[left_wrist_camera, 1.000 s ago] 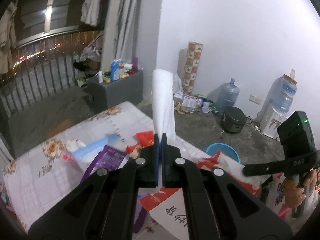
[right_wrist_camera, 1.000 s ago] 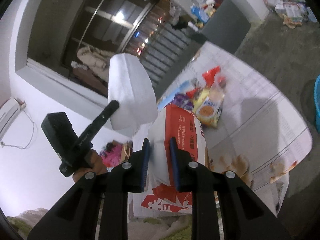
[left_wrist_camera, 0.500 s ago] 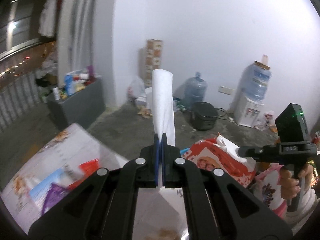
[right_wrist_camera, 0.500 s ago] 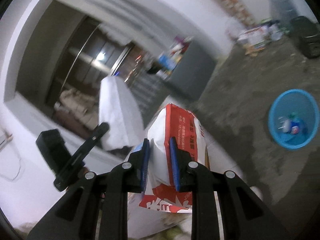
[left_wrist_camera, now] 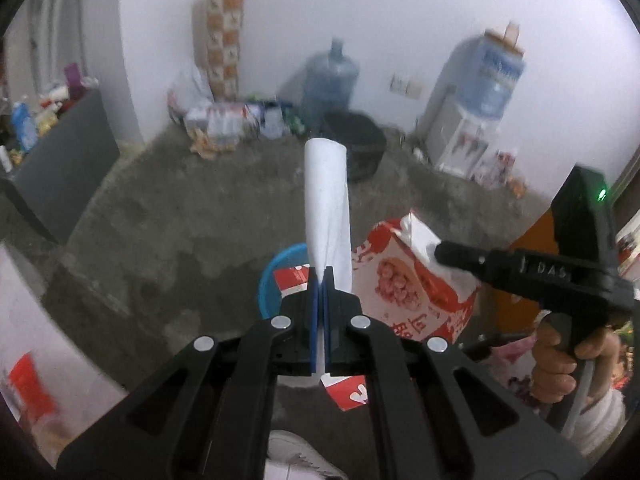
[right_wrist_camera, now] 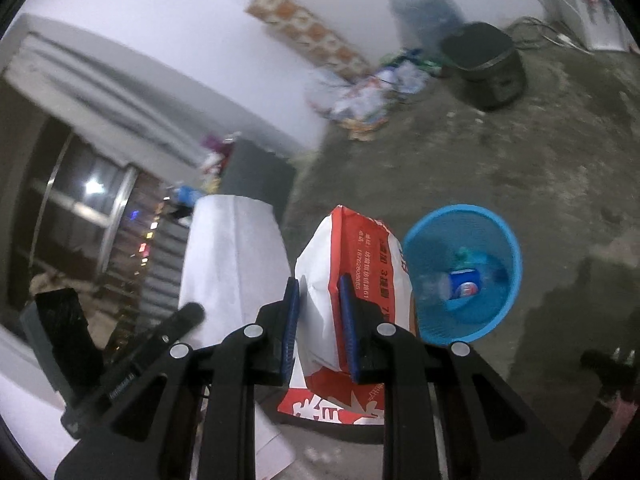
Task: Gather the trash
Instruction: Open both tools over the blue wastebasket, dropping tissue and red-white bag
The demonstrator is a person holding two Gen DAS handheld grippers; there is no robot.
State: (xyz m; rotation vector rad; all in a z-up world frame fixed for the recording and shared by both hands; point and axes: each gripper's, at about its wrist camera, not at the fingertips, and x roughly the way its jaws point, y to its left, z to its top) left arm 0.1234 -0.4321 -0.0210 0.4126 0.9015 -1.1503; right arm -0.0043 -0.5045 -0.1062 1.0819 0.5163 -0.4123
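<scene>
My left gripper [left_wrist_camera: 319, 278] is shut on a flat white paper bag [left_wrist_camera: 326, 204] with a red printed bottom; the bag stands up past the fingertips. The same white paper bag [right_wrist_camera: 234, 268] shows left of centre in the right wrist view. My right gripper [right_wrist_camera: 319, 286] is shut on a red-and-white paper food bag [right_wrist_camera: 352, 256], which the left wrist view shows as a red-and-white food bag [left_wrist_camera: 416, 280] just right of my left fingers. A blue plastic basket [right_wrist_camera: 492, 240] with a bottle and wrappers inside stands on the floor just right of the food bag; the basket's rim [left_wrist_camera: 266, 280] peeks out behind the left gripper.
Bare concrete floor [right_wrist_camera: 520, 152] surrounds the basket. A black rice cooker [right_wrist_camera: 486, 66], water jugs [left_wrist_camera: 330, 76], a water dispenser [left_wrist_camera: 460, 136] and a litter pile [left_wrist_camera: 224, 120] line the white wall. A dark cabinet [left_wrist_camera: 60, 152] stands left; a table edge [left_wrist_camera: 24, 344] at lower left. A hand [left_wrist_camera: 560, 360] holds the right gripper.
Both grippers swung away from the floral-cloth table toward the room's floor, still holding their bags. The blue basket now lies close below and right of the food bag.
</scene>
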